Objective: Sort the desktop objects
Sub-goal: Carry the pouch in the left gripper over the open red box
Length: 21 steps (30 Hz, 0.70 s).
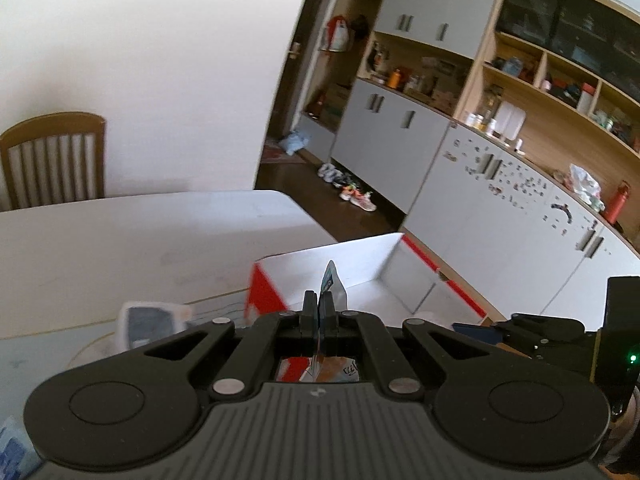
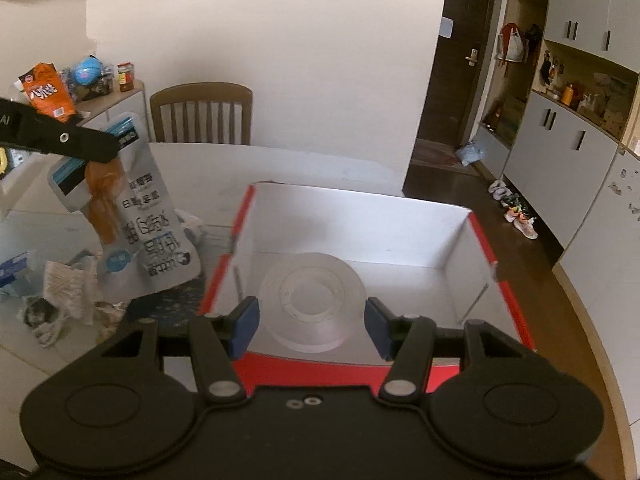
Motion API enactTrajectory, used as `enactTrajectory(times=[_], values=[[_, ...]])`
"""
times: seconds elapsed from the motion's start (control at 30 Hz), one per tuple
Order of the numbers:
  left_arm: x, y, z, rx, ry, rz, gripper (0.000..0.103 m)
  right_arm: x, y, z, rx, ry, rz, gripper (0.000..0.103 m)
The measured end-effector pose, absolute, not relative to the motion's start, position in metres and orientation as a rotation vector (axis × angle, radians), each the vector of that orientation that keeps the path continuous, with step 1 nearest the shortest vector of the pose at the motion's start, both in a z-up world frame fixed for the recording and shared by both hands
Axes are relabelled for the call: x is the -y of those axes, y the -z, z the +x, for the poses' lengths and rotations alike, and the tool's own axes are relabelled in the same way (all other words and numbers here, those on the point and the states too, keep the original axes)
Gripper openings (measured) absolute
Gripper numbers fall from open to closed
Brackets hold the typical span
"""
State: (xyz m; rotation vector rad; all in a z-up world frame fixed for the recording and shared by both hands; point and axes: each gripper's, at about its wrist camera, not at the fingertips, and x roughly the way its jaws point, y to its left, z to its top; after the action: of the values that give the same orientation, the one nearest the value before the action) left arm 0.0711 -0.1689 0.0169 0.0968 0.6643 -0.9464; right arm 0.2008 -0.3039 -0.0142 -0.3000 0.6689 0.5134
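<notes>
My right gripper hangs over an open white box with red edges. Its blue pads press on both sides of a clear tape roll, which is held above the box floor. To the left of the box and higher up, my left gripper is shut on the top of a white pouch with a blue strip. An orange packet looks pinched alongside it. In the left wrist view the left gripper has its fingers together on the pouch's thin edge, in front of the box.
Crumpled paper, blue packs and a dark flat item lie on the white table left of the box. A clear plastic tub sits near the left gripper. A wooden chair stands beyond the table; the table's edge runs close on the right.
</notes>
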Motion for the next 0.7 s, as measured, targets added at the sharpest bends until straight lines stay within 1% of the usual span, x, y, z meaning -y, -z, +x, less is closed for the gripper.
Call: enactTrajectory(times=[0.37, 0.7], values=[[0.251, 0.007, 0.068, -0.680, 1.024, 0.185, 0.000, 0.334, 0.029, 0.244, -0.701, -0.478, -0.319, 0.057], [0.295, 0.040, 0.079, -0.742, 1.078, 0.295, 0.000, 0.347, 0.048, 0.287, -0.774, -0.494, -0.353, 0.057]])
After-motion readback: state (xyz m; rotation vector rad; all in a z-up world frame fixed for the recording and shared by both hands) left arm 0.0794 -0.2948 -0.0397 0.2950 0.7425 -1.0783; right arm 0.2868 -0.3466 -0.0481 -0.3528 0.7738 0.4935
